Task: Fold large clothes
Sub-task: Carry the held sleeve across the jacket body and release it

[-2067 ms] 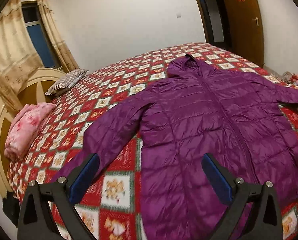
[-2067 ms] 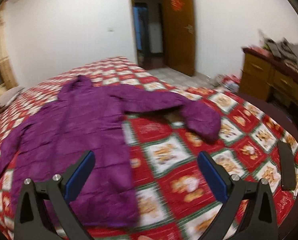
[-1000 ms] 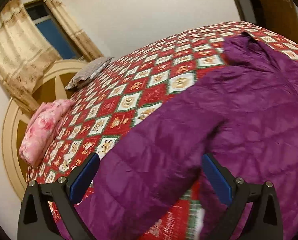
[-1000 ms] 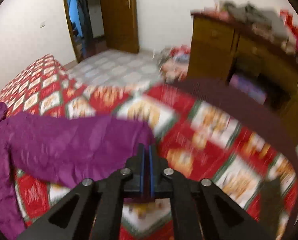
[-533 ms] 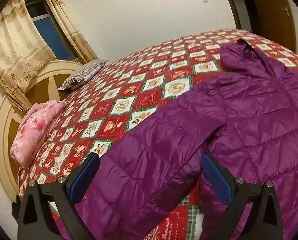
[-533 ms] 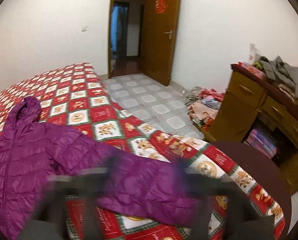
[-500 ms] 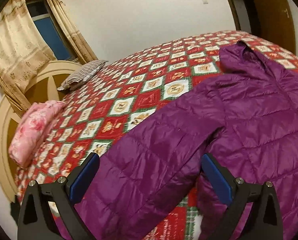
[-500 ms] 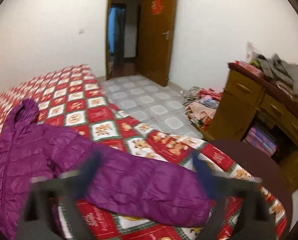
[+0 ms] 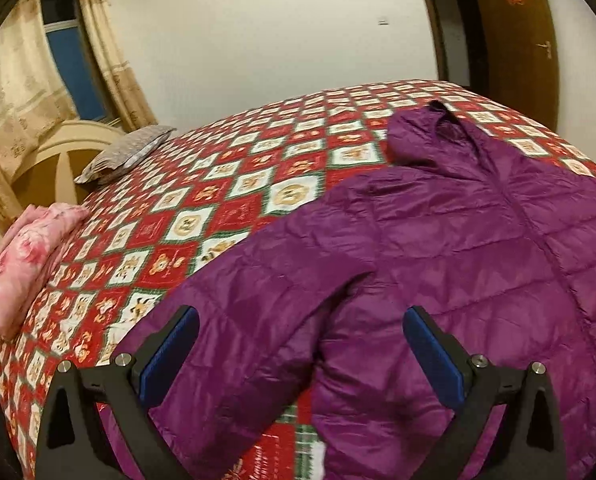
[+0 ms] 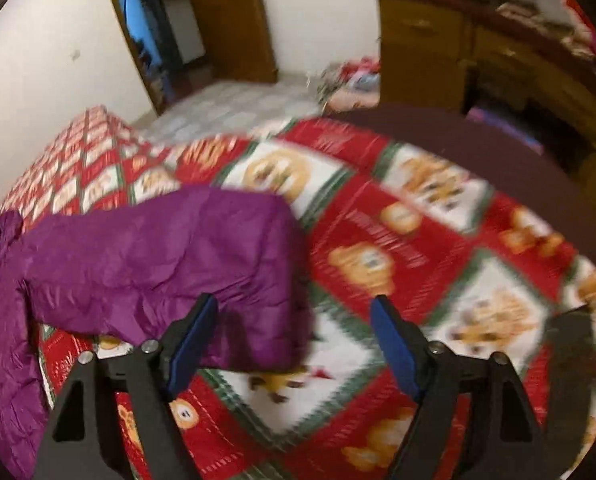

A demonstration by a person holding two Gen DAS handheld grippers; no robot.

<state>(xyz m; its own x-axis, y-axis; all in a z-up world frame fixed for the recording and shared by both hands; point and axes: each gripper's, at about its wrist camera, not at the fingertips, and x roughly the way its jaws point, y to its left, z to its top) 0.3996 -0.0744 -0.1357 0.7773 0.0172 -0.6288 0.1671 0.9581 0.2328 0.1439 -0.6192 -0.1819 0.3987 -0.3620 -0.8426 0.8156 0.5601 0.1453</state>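
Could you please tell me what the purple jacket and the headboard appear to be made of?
The purple jacket looks like thin, glossy synthetic shell, probably nylon or polyester, over padding: stitched quilt lines, puffed panels and a soft sheen. The headboard appears to be wood, a cream-painted curved frame with brown inset panels; the grain is too small to confirm.

From my two wrist cameras I count one purple jacket (image 9: 457,248) on one bed (image 9: 234,184), with one grey pillow (image 9: 126,152) and one pink folded blanket (image 9: 26,256). I count two grippers, left (image 9: 298,344) and right (image 10: 294,332), each with two fingers spread apart, and one wooden dresser (image 10: 437,52).
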